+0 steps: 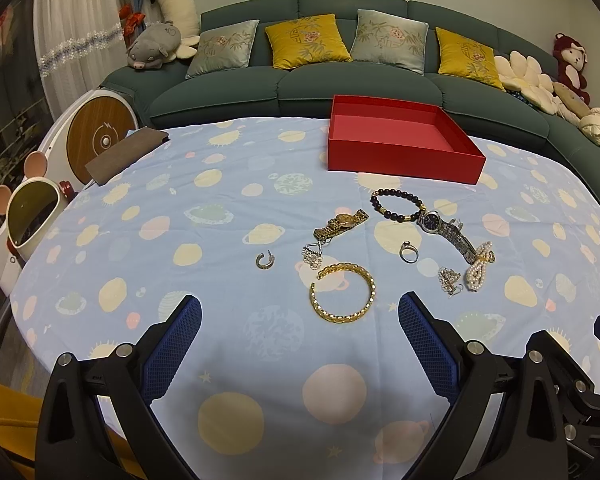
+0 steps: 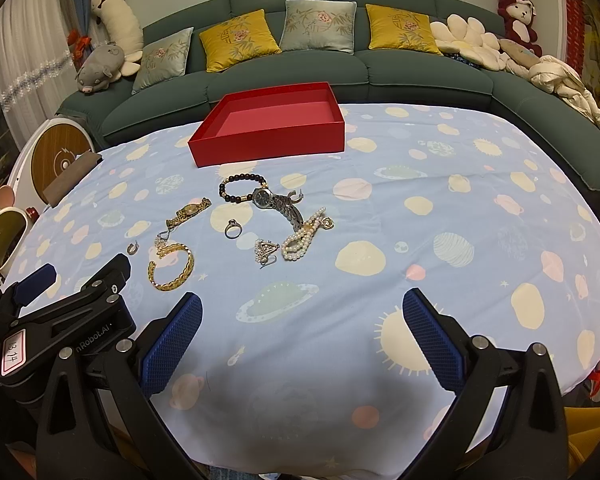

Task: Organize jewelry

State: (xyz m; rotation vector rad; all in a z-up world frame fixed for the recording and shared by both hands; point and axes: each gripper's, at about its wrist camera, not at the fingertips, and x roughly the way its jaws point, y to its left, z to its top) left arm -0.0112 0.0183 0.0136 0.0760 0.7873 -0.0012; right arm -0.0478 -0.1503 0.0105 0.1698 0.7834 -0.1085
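An empty red box [image 1: 396, 144] [image 2: 272, 128] sits at the table's far side. In front of it lies loose jewelry: a gold bangle [image 1: 342, 298] [image 2: 172, 266], a gold watch [image 1: 340, 224] [image 2: 188, 212], a dark bead bracelet [image 1: 396, 204] [image 2: 242, 188], a silver watch [image 1: 448, 234] [image 2: 278, 204], a ring [image 1: 409, 251] [image 2: 233, 229], a pearl strand [image 1: 478, 266] [image 2: 302, 240] and a small hoop earring [image 1: 265, 260] [image 2: 133, 248]. My left gripper [image 1: 300, 316] is open, just short of the bangle. My right gripper [image 2: 302, 312] is open over bare cloth, nearer than the pearls.
A blue planet-print cloth [image 2: 420, 220] covers the round table. A brown pouch [image 1: 126, 154] lies at its far left edge. Beyond stands a green sofa [image 1: 340, 80] with cushions and plush toys. White appliances [image 1: 36, 208] stand off the left edge.
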